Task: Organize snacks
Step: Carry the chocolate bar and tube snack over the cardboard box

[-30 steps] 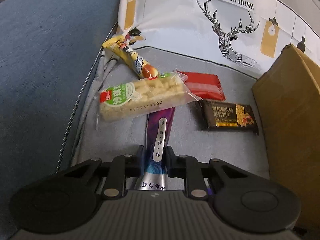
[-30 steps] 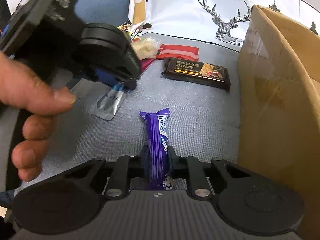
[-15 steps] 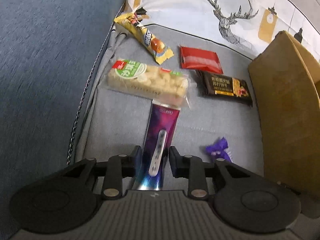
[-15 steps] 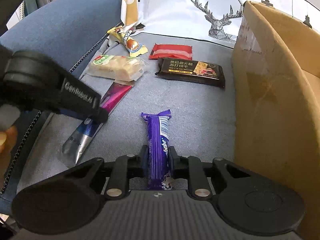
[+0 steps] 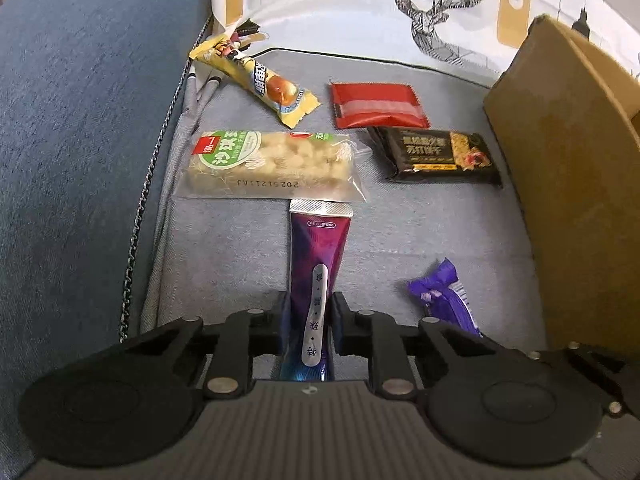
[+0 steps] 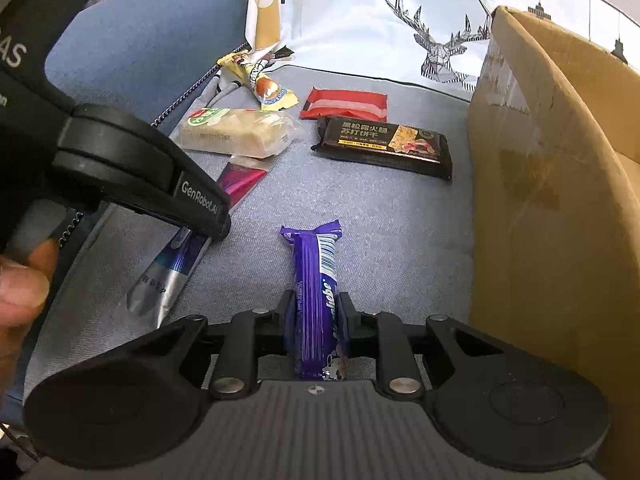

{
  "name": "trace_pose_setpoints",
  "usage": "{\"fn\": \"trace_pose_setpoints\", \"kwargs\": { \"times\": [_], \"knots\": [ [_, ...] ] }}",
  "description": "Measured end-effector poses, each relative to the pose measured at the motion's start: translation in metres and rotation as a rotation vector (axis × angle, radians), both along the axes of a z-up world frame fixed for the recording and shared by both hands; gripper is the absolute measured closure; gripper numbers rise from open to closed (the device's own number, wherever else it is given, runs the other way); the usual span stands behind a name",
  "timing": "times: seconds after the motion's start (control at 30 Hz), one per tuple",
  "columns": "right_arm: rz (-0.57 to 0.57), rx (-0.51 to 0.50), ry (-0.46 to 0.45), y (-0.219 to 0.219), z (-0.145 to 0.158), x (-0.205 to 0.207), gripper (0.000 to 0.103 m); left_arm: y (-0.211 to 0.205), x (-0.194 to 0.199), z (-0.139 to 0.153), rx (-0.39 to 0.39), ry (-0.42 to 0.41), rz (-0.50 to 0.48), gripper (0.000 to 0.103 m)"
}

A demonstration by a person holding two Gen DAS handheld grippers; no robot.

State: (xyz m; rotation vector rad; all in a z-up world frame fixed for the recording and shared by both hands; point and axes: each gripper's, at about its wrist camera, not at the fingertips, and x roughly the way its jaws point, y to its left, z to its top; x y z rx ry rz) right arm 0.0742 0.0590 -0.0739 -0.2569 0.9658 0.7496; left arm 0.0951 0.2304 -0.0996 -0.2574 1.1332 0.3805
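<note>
My left gripper (image 5: 308, 314) is shut on a purple and silver stick pack (image 5: 316, 264), also seen in the right wrist view (image 6: 176, 264). My right gripper (image 6: 316, 312) is shut on a purple chocolate bar (image 6: 316, 280), whose end shows in the left wrist view (image 5: 440, 292). On the grey cushion lie a rice puff bar (image 5: 268, 166), a yellow snack pack (image 5: 260, 80), a red packet (image 5: 376, 106) and a black biscuit pack (image 5: 440, 154). A cardboard box (image 6: 552, 184) stands at the right.
A white deer-print cushion (image 5: 400, 12) stands at the back. The blue sofa arm (image 5: 80, 120) rises on the left. The left gripper's body (image 6: 120, 168) and the hand holding it fill the left of the right wrist view.
My left gripper has drawn back with the stick pack, away from the rice puff bar. The right gripper holds the chocolate bar in much the same place.
</note>
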Motion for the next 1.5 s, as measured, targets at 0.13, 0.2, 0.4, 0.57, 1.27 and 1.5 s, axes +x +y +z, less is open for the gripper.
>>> {"fn": "trace_pose_setpoints", "kwargs": {
  "times": [0.13, 0.2, 0.4, 0.57, 1.27, 1.5],
  "knots": [
    [-0.009, 0.023, -0.02, -0.002, 0.004, 0.0, 0.087, 0.008, -0.007, 0.008, -0.088, -0.044, 0.034, 0.081],
    [-0.018, 0.026, -0.016, -0.003, 0.005, 0.002, 0.087, 0.015, -0.011, 0.007, -0.139, -0.049, 0.061, 0.081],
    [-0.023, 0.02, 0.027, -0.002, 0.0, 0.004, 0.082, 0.015, -0.01, 0.0, -0.112, 0.0, 0.053, 0.077],
    [-0.02, 0.016, 0.023, -0.001, -0.001, 0.004, 0.082, 0.008, -0.006, -0.001, -0.064, 0.017, 0.023, 0.077],
    [-0.118, 0.288, -0.121, -0.032, 0.077, 0.011, 0.087, 0.008, -0.016, 0.069, -0.097, -0.402, 0.117, 0.081],
    [-0.134, 0.365, -0.218, -0.06, 0.101, 0.02, 0.087, -0.003, -0.013, 0.089, -0.09, -0.519, 0.14, 0.081]
  ]
}}
